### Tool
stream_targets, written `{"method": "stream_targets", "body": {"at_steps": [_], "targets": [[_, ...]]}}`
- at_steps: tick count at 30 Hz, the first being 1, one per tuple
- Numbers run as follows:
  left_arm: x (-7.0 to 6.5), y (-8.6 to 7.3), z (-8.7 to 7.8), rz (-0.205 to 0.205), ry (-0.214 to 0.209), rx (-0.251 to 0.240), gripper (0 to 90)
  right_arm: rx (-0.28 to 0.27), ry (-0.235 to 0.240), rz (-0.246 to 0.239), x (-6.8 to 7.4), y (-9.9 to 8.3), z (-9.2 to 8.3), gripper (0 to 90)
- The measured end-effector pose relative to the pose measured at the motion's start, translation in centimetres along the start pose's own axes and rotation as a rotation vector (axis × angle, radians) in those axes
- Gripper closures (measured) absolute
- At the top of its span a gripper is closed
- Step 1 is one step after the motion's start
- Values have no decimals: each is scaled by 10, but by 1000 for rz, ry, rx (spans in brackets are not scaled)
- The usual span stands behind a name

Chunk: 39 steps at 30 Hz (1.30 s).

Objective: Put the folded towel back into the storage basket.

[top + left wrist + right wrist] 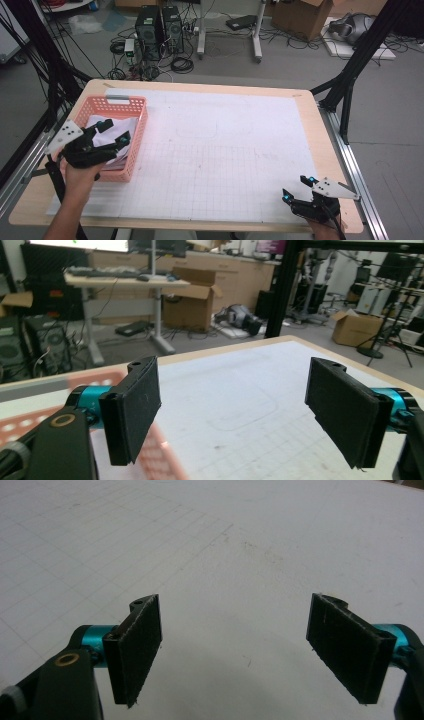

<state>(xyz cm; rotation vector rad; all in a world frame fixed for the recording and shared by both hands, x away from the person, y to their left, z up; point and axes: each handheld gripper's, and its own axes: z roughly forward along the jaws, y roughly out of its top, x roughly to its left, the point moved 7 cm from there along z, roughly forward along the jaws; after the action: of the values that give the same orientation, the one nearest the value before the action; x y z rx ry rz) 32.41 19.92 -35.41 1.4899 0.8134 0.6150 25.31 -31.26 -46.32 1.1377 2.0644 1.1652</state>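
Observation:
A pink plastic basket [140, 131] stands at the table's left side with white cloth [126, 123] lying in it. My left gripper [116, 131] hovers over the basket's near half, its jaws wide apart and nothing between them. In the left gripper view the left gripper [232, 405] looks out across the table, and the basket [159, 455] shows as a pink blur low between the jaws. My right gripper [295, 187] rests near the table's front right corner. Its jaws also stand apart over bare white sheet, as the right gripper view shows [235, 645].
A white gridded sheet [225, 150] covers most of the wooden table [310, 107]. Black frame posts [350, 80] rise at the table's right and left sides. Beyond the far edge, on the floor, lie computer towers [160, 32], cables and cardboard boxes [300, 17].

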Motion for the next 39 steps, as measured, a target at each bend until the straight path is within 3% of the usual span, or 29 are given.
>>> {"method": "stream_targets", "body": {"at_steps": [1,5,6,13,16,18,27,39], "targets": [[0,0,0,0,0,0,228,-1,1,-1,0,1,0,213],[-32,-14,9,9,-45,7,228,-23,6,5,0,5,0,213],[-32,-14,9,9,-45,7,228,-28,8,5,0,5,0,212],[-76,-29,18,26,-117,-2,232,-35,9,-4,1,6,1,212],[-91,-40,23,29,-145,8,231,-34,8,-3,2,5,-2,213],[-99,-48,27,59,-159,45,232,-38,5,-5,2,5,-4,213],[-111,-72,32,66,-182,78,233,-50,-7,8,-1,3,-8,212],[-114,-79,36,63,-188,92,233,-57,-11,11,-2,2,-6,212]]}}
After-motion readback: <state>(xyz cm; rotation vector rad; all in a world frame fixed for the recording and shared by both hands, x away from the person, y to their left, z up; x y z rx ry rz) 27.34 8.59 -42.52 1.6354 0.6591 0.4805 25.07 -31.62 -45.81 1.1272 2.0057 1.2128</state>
